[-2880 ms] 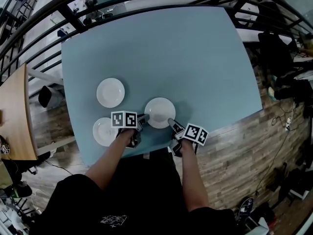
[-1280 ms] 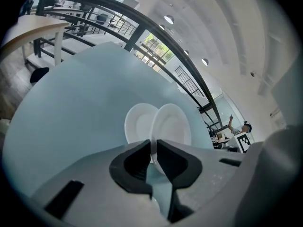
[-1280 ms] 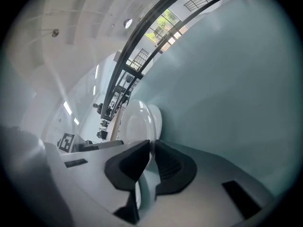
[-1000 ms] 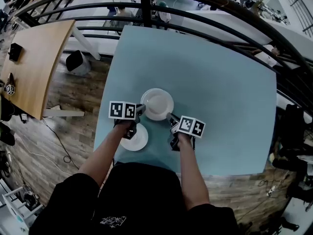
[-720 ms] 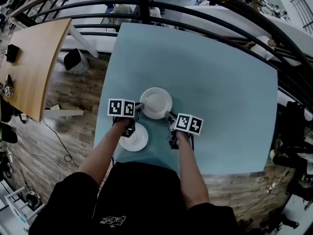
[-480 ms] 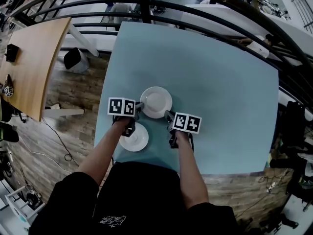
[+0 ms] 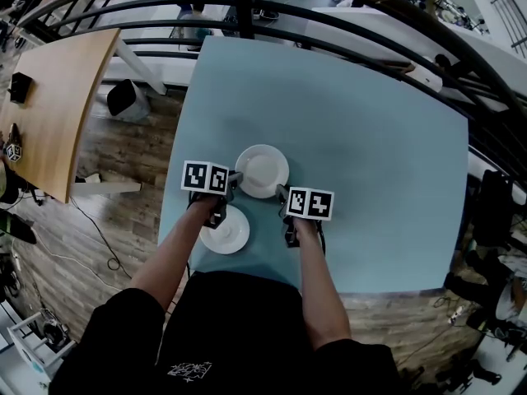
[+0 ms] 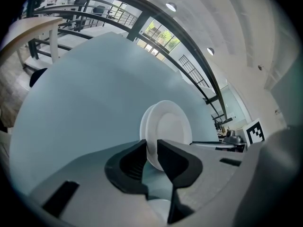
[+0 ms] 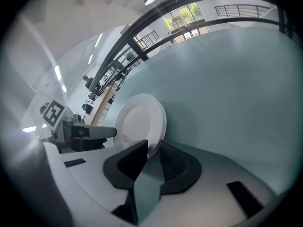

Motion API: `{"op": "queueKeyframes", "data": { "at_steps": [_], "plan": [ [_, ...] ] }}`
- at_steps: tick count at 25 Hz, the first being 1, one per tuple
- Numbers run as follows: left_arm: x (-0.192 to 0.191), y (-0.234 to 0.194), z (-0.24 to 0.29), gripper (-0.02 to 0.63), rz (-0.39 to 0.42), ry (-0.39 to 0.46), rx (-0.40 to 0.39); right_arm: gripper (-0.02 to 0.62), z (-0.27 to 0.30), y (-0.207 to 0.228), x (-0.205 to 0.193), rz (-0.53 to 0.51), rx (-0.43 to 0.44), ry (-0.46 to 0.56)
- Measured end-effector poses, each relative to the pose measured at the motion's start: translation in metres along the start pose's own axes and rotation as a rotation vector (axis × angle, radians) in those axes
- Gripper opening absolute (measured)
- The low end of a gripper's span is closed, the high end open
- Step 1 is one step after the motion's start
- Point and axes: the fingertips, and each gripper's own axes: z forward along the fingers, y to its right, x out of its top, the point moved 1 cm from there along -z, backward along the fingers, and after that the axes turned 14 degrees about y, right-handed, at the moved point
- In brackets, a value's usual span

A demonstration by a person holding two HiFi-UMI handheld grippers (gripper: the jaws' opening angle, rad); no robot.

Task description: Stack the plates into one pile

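Observation:
Two white plates sit as a pile [image 7: 262,171] on the light blue table [image 7: 370,179]; its doubled rim shows in the left gripper view [image 8: 170,126] and it also appears in the right gripper view [image 9: 137,119]. A single white plate [image 7: 225,230] lies nearer me, to the left. My left gripper [image 7: 235,177] [image 8: 152,148] straddles the top plate's left rim and my right gripper [image 7: 282,194] [image 9: 154,148] straddles its near right rim. Both pairs of jaws have just been opening. The rim still lies between the pads, which look slack on it.
A black railing [image 7: 329,6] curves round the table's far side. A wooden table [image 7: 58,97] stands to the left across a gap of plank floor, with a dark object [image 7: 123,101] beside it. The blue table's left edge is close to both plates.
Since the earliest frame the plate between both grippers has come to rest on another plate. Over the last second the right gripper's marker cube has rolled more level; the plates have stayed put.

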Motion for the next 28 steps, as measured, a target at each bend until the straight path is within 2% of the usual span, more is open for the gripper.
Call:
{"op": "queueKeyframes", "data": {
  "at_steps": [3, 10, 20, 23, 25, 28],
  "plan": [
    [-0.001, 0.0, -0.001, 0.057, 0.012, -0.008, 0.003, 0.079, 0.0, 0.0, 0.0, -0.043, -0.015, -0.01],
    [-0.002, 0.0, -0.005, 0.062, 0.033, -0.02, 0.017, 0.128, -0.001, -0.004, 0.003, -0.073, -0.007, -0.005],
    [-0.001, -0.007, -0.025, 0.064, 0.034, 0.021, 0.03, 0.144, -0.016, -0.005, 0.005, -0.115, -0.003, 0.021],
    [-0.009, -0.013, -0.042, 0.064, 0.04, 0.029, 0.038, 0.12, -0.027, -0.01, -0.004, -0.117, 0.038, 0.023],
    [-0.018, -0.018, -0.053, 0.057, 0.042, 0.031, 0.043, 0.061, -0.033, -0.013, -0.015, -0.123, 0.066, 0.014],
    [-0.028, -0.025, -0.073, 0.04, 0.047, 0.054, 0.063, 0.025, -0.041, -0.023, -0.034, -0.142, 0.127, -0.022]
  ]
}}
